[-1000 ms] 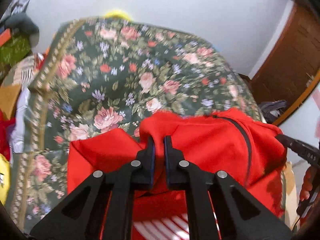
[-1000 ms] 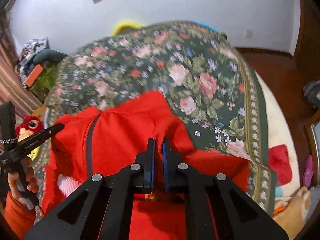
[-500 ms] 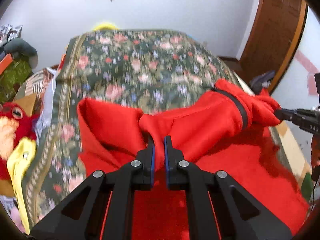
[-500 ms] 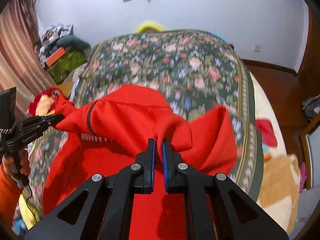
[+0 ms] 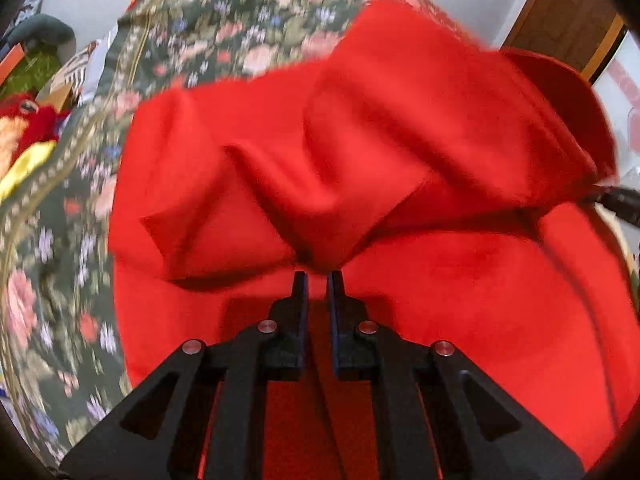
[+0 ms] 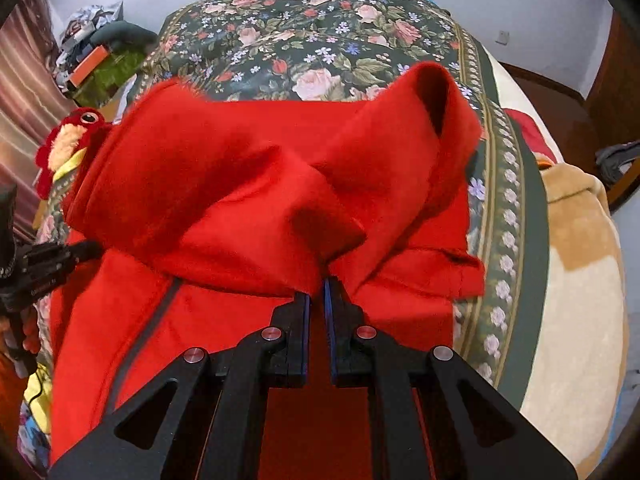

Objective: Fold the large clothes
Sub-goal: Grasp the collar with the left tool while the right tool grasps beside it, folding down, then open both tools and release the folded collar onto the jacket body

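A large red fleece jacket [image 5: 360,140] with a dark zipper lies on a floral bedspread [image 5: 240,28]. My left gripper [image 5: 318,280] is shut on a pinch of its red cloth and holds a fold above the lower layer. My right gripper [image 6: 316,286] is shut on the jacket [image 6: 240,184] at the other end of the same fold. The dark zipper [image 6: 148,332] runs down the lower layer in the right wrist view. Each gripper shows at the edge of the other's view: the right one [image 5: 620,200], the left one [image 6: 44,264].
The floral bedspread [image 6: 320,40] covers the bed beyond the jacket. A red plush toy [image 6: 68,140] lies at the bed's left side, with clutter behind it. A beige blanket [image 6: 580,260] hangs at the right side. A wooden door [image 5: 560,12] stands to the far right.
Both grippers have carried the held fold forward and down over the jacket's lower part, so red cloth now fills most of both views. Both stay shut on the cloth.
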A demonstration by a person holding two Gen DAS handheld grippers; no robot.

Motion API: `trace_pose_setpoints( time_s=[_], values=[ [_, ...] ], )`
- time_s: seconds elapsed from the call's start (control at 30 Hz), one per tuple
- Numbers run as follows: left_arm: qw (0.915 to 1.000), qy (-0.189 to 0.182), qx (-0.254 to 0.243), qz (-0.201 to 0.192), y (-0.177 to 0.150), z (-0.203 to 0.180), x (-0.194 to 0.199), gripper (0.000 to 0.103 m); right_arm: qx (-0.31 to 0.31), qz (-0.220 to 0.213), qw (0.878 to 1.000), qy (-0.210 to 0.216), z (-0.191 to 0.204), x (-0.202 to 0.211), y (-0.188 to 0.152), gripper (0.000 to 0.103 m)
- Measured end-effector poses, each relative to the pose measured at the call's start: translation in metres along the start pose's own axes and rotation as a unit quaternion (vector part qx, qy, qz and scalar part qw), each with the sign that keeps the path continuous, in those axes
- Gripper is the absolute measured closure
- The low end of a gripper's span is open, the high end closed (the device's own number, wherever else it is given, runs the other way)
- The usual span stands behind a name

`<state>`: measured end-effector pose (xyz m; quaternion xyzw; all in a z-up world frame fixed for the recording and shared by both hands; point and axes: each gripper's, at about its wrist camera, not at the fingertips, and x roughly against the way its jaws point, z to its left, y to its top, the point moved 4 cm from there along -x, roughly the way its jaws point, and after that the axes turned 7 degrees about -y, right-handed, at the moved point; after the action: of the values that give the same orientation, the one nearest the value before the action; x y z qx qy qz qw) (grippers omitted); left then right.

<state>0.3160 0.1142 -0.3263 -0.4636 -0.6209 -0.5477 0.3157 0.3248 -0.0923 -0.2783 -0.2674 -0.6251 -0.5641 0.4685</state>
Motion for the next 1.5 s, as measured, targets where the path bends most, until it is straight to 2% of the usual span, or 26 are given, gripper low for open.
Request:
trace_pose_setpoints(
  time_s=[0.1, 0.2, 0.37, 0.47, 0.5, 0.53, 0.63, 0.7, 0.77, 0.83, 0.93, 1.1, 1.2, 1.3, 1.37, 1.4, 1.43, 1.5],
  values=[
    [1.0, -0.003, 0.005, -0.006, -0.013, 0.005, 0.016, 0.096, -0.007, 0.015, 1.0, 0.01, -0.003, 0.005, -0.004, 0.095],
    [0.9996, -0.007, 0.014, -0.025, -0.012, 0.011, 0.039, 0.095, -0.021, 0.027, 0.999, 0.029, -0.005, 0.015, -0.008, 0.092],
    [0.997, 0.004, 0.016, -0.076, 0.008, 0.015, 0.084, 0.091, -0.026, -0.002, 0.999, 0.036, -0.002, 0.041, -0.004, 0.085],
    [0.9938, 0.006, 0.005, -0.111, 0.028, 0.009, 0.105, 0.071, -0.014, -0.04, 0.998, 0.044, 0.007, 0.06, 0.008, 0.075],
    [0.992, 0.007, 0.001, -0.126, 0.037, 0.006, 0.111, 0.062, -0.012, -0.05, 0.998, 0.045, 0.012, 0.063, 0.015, 0.066],
    [0.9908, 0.007, -0.001, -0.135, 0.047, 0.005, 0.114, 0.058, -0.01, -0.058, 0.997, 0.046, 0.015, 0.064, 0.02, 0.062],
    [0.9887, 0.009, -0.002, -0.15, 0.074, 0.005, 0.111, 0.056, -0.01, -0.075, 0.996, 0.052, 0.026, 0.061, 0.04, 0.061],
    [0.9891, 0.004, 0.007, -0.147, 0.092, 0.006, 0.1, 0.054, -0.018, -0.072, 0.995, 0.06, 0.03, 0.052, 0.05, 0.06],
    [0.9903, -0.022, 0.022, -0.136, 0.106, 0.012, 0.084, 0.054, -0.029, -0.055, 0.996, 0.065, 0.034, 0.035, 0.061, 0.06],
    [0.991, -0.044, 0.051, -0.116, 0.116, 0.022, 0.064, 0.054, -0.03, -0.038, 0.996, 0.068, 0.036, 0.021, 0.068, 0.06],
    [0.9917, -0.052, 0.078, -0.089, 0.121, 0.036, 0.032, 0.054, -0.025, -0.012, 0.998, 0.056, 0.035, -0.002, 0.074, 0.06],
    [0.9922, -0.075, 0.091, -0.041, 0.101, 0.04, -0.008, 0.054, -0.011, 0.016, 1.0, 0.021, 0.02, -0.028, 0.067, 0.06],
    [0.9944, -0.075, 0.072, -0.019, 0.08, 0.031, -0.019, 0.054, -0.011, 0.033, 0.999, 0.014, 0.006, -0.035, 0.049, 0.06],
    [0.9959, -0.072, 0.053, -0.011, 0.061, 0.024, -0.018, 0.054, -0.008, 0.03, 1.0, 0.003, -0.004, -0.026, 0.035, 0.059],
    [0.9958, -0.077, 0.049, -0.007, 0.048, 0.021, -0.013, 0.053, -0.002, 0.026, 1.0, -0.01, -0.011, -0.016, 0.024, 0.052],
    [0.996, -0.076, 0.047, -0.004, 0.039, 0.019, -0.011, 0.052, -0.001, 0.03, 0.999, -0.026, -0.015, -0.012, 0.017, 0.035],
    [0.9967, -0.07, 0.041, -0.001, 0.032, 0.019, -0.009, 0.052, -0.002, 0.031, 0.999, -0.045, -0.022, -0.01, 0.012, 0.025],
    [0.9981, -0.055, 0.027, 0.001, 0.017, 0.017, -0.005, 0.051, 0.003, 0.027, 0.998, -0.058, -0.03, -0.005, -0.002, 0.025]
  ],
)
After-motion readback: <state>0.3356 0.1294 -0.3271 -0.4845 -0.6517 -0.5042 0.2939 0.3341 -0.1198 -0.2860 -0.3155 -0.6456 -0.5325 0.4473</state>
